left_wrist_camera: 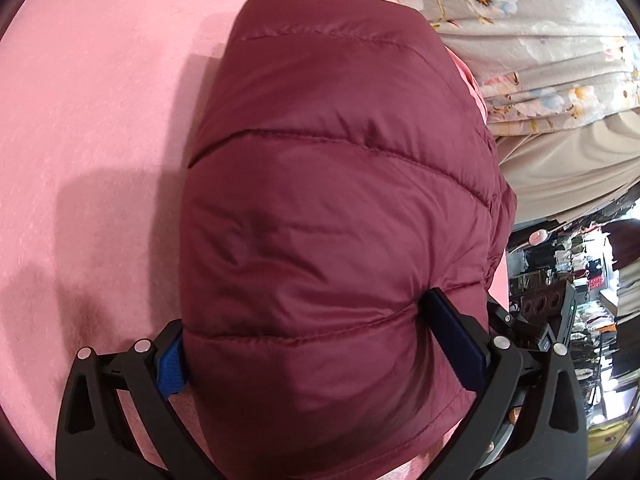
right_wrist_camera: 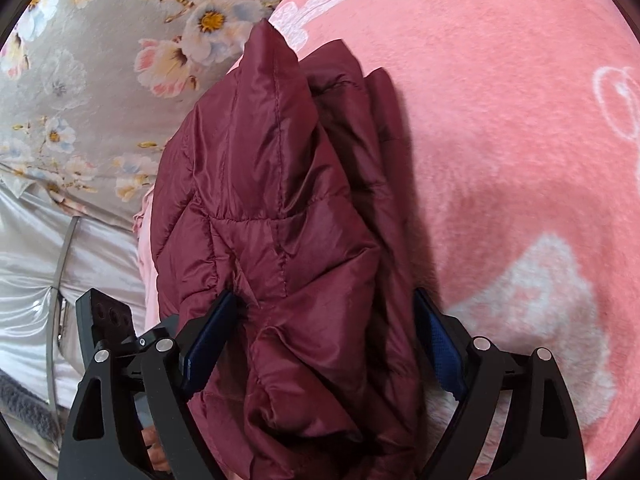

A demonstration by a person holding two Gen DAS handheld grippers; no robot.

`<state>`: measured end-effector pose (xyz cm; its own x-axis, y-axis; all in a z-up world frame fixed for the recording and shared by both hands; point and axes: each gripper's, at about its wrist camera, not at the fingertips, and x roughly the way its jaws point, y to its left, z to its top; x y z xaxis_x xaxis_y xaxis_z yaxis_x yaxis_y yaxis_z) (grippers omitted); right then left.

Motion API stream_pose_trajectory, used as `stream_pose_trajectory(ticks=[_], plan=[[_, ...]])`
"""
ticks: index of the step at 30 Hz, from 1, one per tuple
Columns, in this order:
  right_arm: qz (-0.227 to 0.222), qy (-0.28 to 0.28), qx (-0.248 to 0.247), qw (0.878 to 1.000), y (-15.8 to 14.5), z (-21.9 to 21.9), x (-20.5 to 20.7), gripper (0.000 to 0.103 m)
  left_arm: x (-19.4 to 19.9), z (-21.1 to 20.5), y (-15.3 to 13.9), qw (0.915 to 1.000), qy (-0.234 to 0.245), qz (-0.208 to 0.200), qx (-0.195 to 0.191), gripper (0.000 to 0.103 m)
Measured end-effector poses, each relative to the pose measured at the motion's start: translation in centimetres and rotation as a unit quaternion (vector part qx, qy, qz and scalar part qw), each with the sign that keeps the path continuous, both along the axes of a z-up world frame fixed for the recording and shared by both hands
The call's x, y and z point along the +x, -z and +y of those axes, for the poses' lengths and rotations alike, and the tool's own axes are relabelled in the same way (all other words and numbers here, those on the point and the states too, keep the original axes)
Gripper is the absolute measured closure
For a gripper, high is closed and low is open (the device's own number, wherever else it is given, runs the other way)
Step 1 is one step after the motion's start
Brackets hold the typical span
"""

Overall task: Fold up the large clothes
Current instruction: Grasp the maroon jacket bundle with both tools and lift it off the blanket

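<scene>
Left tongs (left_wrist_camera: 304,344): black frame, blue pads. Jaws stand wide with the bulk of the maroon puffer jacket (left_wrist_camera: 332,200) filling the gap between them. The right pad (left_wrist_camera: 452,344) presses into a dent in the quilted fabric; the left pad (left_wrist_camera: 172,368) lies against the jacket's edge, so the tongs hold the jacket.

Left wrist view, further items: the jacket lies as a folded bundle, quilted panels facing up, on a pink fleece blanket (left_wrist_camera: 92,120). It runs from the tongs toward the far edge of the blanket. At upper right, just beside the blanket, is a grey floral bedsheet (left_wrist_camera: 540,40). Below that, a cluttered room background, too small to itemise.

Right tongs (right_wrist_camera: 332,344): same make. Jaws stand wide apart. The left pad (right_wrist_camera: 208,344) touches a crease of the jacket; the right pad (right_wrist_camera: 440,348) stands clear of the fabric with a shadowed gap between, so nothing is clamped.

Right wrist view, further items: the jacket's bunched, layered end lies between the jaws and extends away up the frame to a pointed fold. It rests on the pink blanket, which bears pale printed motifs. The floral bedsheet is at upper left; beneath it, a shiny silver-white cloth (right_wrist_camera: 32,260).
</scene>
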<state>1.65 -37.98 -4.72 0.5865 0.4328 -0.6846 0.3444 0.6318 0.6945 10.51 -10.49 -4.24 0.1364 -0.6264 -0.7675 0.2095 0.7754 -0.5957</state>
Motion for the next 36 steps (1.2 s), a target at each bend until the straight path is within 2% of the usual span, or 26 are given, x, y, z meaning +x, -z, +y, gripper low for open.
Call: stream_pose_trajectory(ticks=[2, 4, 5, 6, 7, 8, 10, 14, 18, 24, 28, 36], plan=[[-0.003, -0.010, 0.000, 1.000, 0.0, 0.3, 0.2, 0.019, 0.1, -0.6, -0.3, 0.9999, 0.006, -0.008, 0.008, 0.005], [-0.009, -0.021, 0.006, 1.000, -0.2, 0.7, 0.5, 0.036, -0.3, -1.1, -0.9, 0.9994, 0.011, -0.025, 0.023, 0.006], [-0.012, -0.024, -0.001, 1.000, -0.5, 0.9, 0.5, 0.041, -0.3, -1.2, -1.2, 0.9990, 0.011, -0.033, 0.030, 0.009], [-0.015, -0.027, -0.016, 0.999, -1.0, 1.2, 0.5, 0.050, -0.7, -1.5, -1.8, 0.9977, 0.015, -0.050, 0.044, 0.012], [-0.018, -0.028, -0.028, 0.999, -1.4, 1.3, 0.6, 0.060, -0.9, -1.6, -2.3, 0.9966, 0.018, -0.061, 0.052, 0.020], [-0.024, -0.029, -0.040, 0.999, -2.0, 1.5, 0.5, 0.062, -1.2, -1.9, -3.1, 0.9948, 0.024, -0.078, 0.062, 0.028], [-0.036, -0.029, -0.062, 0.997, -3.3, 1.9, 0.1, 0.072, -1.8, -2.2, -4.4, 0.9922, 0.033, -0.098, 0.069, 0.039], [-0.065, -0.023, -0.123, 0.990, -6.7, 3.1, -0.9, 0.077, -3.6, -3.1, -7.9, 0.9830, 0.059, -0.158, 0.073, 0.057], [-0.107, 0.000, -0.168, 0.980, -10.5, 3.6, -2.2, 0.077, -4.9, -3.8, -11.2, 0.9705, 0.077, -0.217, 0.072, 0.059], [-0.184, 0.041, -0.213, 0.959, -16.8, 3.6, -5.0, 0.077, -7.1, -4.8, -17.0, 0.9430, 0.093, -0.315, 0.052, 0.059], [-0.246, 0.060, -0.247, 0.935, -21.3, 4.5, -6.4, 0.077, -8.6, -5.1, -20.9, 0.9210, 0.097, -0.376, 0.032, 0.059], [-0.355, 0.070, -0.297, 0.884, -29.8, 8.1, -7.8, 0.077, -10.9, -2.1, -28.2, 0.8638, 0.089, -0.496, -0.019, 0.058]])
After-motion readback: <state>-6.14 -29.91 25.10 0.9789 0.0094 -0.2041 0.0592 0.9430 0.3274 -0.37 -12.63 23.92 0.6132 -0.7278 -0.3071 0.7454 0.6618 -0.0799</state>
